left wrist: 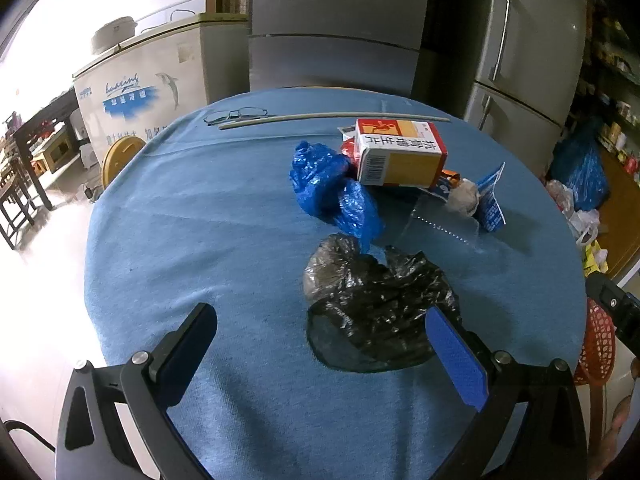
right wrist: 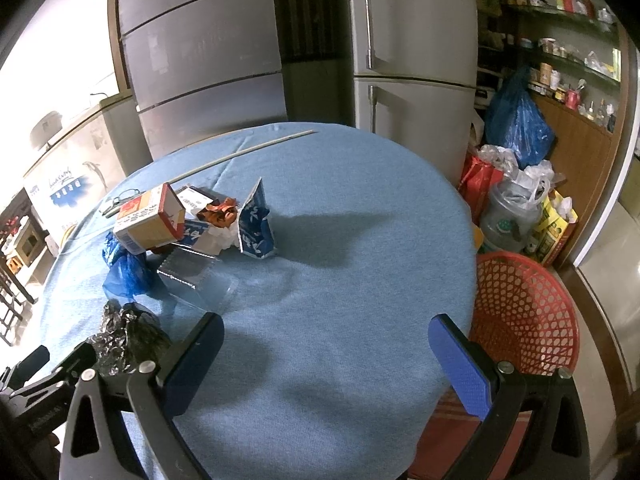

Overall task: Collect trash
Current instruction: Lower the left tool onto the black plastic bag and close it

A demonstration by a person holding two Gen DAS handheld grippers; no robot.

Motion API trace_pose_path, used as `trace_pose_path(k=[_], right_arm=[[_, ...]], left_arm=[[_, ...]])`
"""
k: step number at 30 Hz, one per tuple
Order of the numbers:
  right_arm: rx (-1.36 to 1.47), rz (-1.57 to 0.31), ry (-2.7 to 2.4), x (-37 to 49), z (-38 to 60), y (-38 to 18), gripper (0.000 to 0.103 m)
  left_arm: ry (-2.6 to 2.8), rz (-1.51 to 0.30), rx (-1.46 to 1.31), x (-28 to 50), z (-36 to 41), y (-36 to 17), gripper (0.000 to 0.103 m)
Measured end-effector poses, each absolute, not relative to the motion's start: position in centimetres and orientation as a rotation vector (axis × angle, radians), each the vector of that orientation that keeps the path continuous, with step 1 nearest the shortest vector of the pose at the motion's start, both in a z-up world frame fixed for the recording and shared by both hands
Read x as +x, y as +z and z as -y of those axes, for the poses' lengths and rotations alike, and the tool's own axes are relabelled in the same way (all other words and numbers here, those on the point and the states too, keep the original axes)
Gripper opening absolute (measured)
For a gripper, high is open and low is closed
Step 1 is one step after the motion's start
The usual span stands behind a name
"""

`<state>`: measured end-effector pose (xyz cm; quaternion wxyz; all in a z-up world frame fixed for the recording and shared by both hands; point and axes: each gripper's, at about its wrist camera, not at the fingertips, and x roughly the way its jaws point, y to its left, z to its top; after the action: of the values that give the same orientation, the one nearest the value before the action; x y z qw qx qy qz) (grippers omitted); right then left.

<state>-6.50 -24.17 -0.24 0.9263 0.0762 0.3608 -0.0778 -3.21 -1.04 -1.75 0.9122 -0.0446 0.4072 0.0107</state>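
up close, the left gripper [left wrist: 320,340] stands wide open with nothing between its blue-padded fingers [left wrist: 456,356], low over the round table under a blue cloth [left wrist: 192,240]. a crumpled black plastic bag [left wrist: 376,304] lies on the cloth just ahead, its near edge by the right-hand finger. beyond it sits a scrunched blue plastic bag [left wrist: 332,184], touching a red, white and tan cardboard box [left wrist: 400,152] that lies on its side. a clear plastic tray [left wrist: 440,220] and a torn blue-and-white wrapper [left wrist: 492,196] lie beside the box. further back are a pair of glasses [left wrist: 236,114] and a long pale stick [left wrist: 332,118].

the right gripper [right wrist: 324,352] is likewise spread open and empty over bare cloth. a red mesh plastic basket [right wrist: 524,312] stands off the table's edge, beside its right finger.
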Motion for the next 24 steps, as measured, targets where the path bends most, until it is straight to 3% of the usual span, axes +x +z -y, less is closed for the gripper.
trace_pose_path(k=[15,24], right_arm=[[0.189,-0.782,-0.121,-6.1,24.4,-2.3,0.103],[0.21,-0.796,-0.109,-5.8,24.9,-3.1,0.103]], left_arm=[[-0.048,-0.871,-0.095,-4.1,1.2,-3.0,0.103],[-0.007,-0.91,-0.019,1.6,3.4,-4.7,0.103]])
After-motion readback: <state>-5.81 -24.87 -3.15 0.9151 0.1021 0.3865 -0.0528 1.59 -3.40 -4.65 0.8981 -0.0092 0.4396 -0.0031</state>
